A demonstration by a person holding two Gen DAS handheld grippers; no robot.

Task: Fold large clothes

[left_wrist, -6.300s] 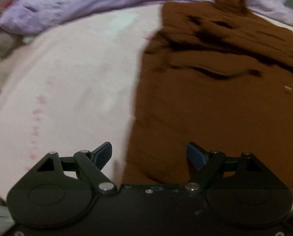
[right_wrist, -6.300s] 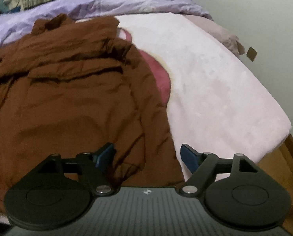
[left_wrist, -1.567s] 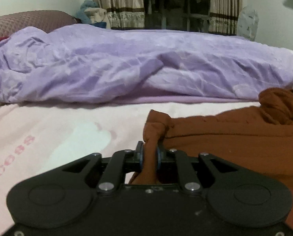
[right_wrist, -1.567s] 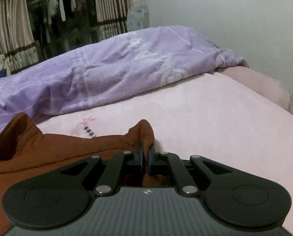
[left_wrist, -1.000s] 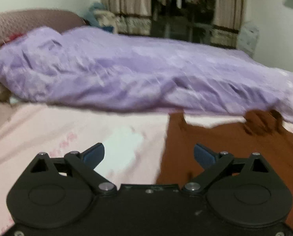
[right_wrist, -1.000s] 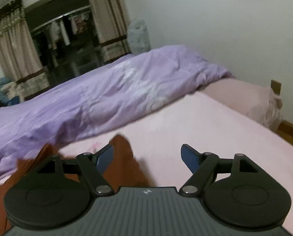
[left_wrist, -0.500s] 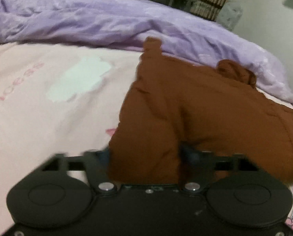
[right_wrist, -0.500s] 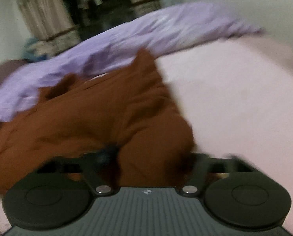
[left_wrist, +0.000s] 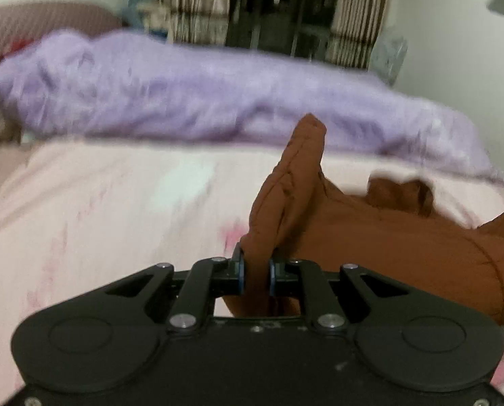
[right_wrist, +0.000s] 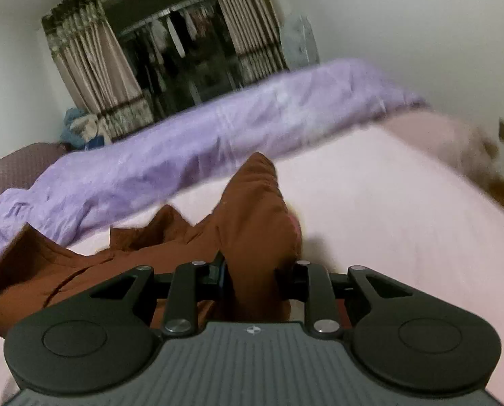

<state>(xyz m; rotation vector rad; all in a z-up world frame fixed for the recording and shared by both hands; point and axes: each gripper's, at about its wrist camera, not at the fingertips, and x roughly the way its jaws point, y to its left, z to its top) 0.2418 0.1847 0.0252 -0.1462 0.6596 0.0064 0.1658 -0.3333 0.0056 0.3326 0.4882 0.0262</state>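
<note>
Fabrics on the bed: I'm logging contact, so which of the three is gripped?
The brown garment: both the left gripper and right gripper pinch it. The purple duvet and pink sheet lie untouched.

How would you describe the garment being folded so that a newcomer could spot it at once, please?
On the pale pink bed sheet, in front of the long crumpled lilac duvet, lies a rust-brown fabric garment. It is the only dark item there.

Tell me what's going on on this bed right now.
A person is folding a brown garment on the pink bed with two handheld claws. The left claw is shut on a bunched fold at one side, and the right claw grips another fold at the other. A purple duvet lies behind.
</note>
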